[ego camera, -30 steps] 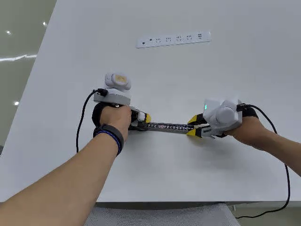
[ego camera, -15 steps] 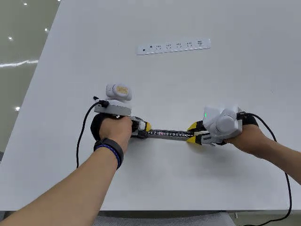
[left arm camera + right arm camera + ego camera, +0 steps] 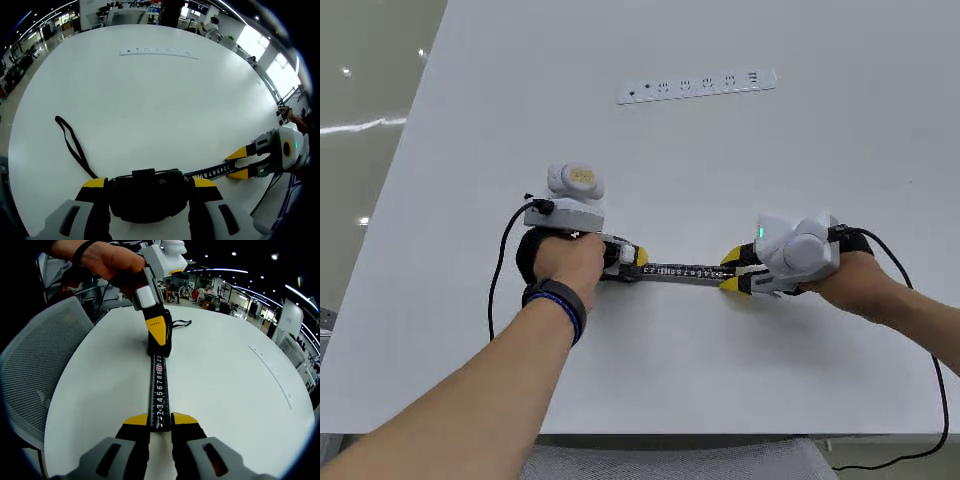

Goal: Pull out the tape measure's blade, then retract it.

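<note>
Nearest, in the right gripper view, the right gripper (image 3: 160, 421) has its yellow-tipped fingers (image 3: 136, 421) closed on the free end of the blade (image 3: 160, 385). The blade runs flat and straight toward 12 o'clock into the tape measure (image 3: 165, 346). In the left gripper view, the left gripper (image 3: 148, 183) clamps that black case from both sides, down at the white surface (image 3: 740, 170). A loose wrist strap (image 3: 72, 145) trails off toward 10 o'clock. From the head view, the case sits at 9 o'clock of the short exposed blade and the right gripper at 3 o'clock.

My judgement for doing the pull well: hold the case pinned and unmoving. Draw the tip straight along the blade's own line, level with the surface, so it neither twists nor kinks. For the return, walk the tip back under grip rather than letting it snap in. A power strip (image 3: 698, 85) lies well apart at 12 o'clock, out of the way
</note>
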`<state>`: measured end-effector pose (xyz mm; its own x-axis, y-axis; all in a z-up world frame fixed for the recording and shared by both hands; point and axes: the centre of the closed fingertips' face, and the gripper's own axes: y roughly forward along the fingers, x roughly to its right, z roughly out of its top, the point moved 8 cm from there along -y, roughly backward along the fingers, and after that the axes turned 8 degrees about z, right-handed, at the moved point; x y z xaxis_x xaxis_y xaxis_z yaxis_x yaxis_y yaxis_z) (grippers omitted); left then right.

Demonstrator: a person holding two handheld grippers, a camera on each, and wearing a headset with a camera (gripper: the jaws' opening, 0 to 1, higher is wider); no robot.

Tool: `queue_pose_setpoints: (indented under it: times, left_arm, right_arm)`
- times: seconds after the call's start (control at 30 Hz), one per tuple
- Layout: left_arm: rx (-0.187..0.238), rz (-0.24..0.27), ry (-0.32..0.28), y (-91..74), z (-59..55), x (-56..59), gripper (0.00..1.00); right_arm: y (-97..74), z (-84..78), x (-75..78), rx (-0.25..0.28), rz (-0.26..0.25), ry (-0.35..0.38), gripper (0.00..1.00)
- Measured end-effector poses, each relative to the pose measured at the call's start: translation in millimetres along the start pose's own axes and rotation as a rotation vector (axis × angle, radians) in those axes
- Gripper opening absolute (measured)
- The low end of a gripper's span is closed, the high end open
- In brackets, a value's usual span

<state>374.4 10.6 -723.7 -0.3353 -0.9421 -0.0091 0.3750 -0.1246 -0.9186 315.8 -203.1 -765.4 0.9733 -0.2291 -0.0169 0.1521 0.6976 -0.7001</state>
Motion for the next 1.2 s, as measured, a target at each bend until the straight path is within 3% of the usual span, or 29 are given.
queue_pose_setpoints:
  times: [0.17,0.23,0.27,0.4,0.6,0.73,0.77,0.87,1.2]
  left_arm:
    - [-0.007,0.002,-0.008,-0.9,-0.4,0.7,0.60]
    - [0.008,-0.002,-0.021,-0.7,-0.8,0.2,0.61]
    - [-0.002,-0.002,-0.003,-0.5,-0.2,0.8,0.61]
    - [-0.008,-0.039,-0.017,-0.2,1.3,-3.5,0.62]
    - [-0.003,-0.049,-0.011,0.3,1.2,-4.1,0.63]
    - [0.014,-0.059,-0.006,2.3,-0.6,-3.5,0.63]
    - [0.020,-0.074,0.001,2.9,-3.7,-4.5,0.64]
    - [0.033,-0.067,-0.005,3.8,-4.0,-3.1,0.63]
    - [0.039,-0.047,-0.006,2.3,-5.6,-2.1,0.61]
  right_arm:
    - [1.1,1.2,2.5,0.001,0.003,0.001,0.14]
    - [0.6,0.1,3.9,0.006,0.006,0.005,0.15]
    - [0.0,-0.8,4.1,0.009,0.006,0.004,0.15]
    - [-0.5,-3.5,2.1,0.018,0.013,0.007,0.16]
    - [-3.4,-6.9,1.9,0.029,-0.004,0.033,0.18]
    - [-4.3,-6.5,-4.5,0.067,-0.001,0.056,0.15]
    - [-5.4,-7.8,-9.0,0.122,-0.038,0.087,0.15]
    - [-5.5,-7.8,-10.1,0.146,-0.057,0.117,0.15]
    - [-7.0,-5.3,-10.0,0.135,-0.054,0.091,0.14]
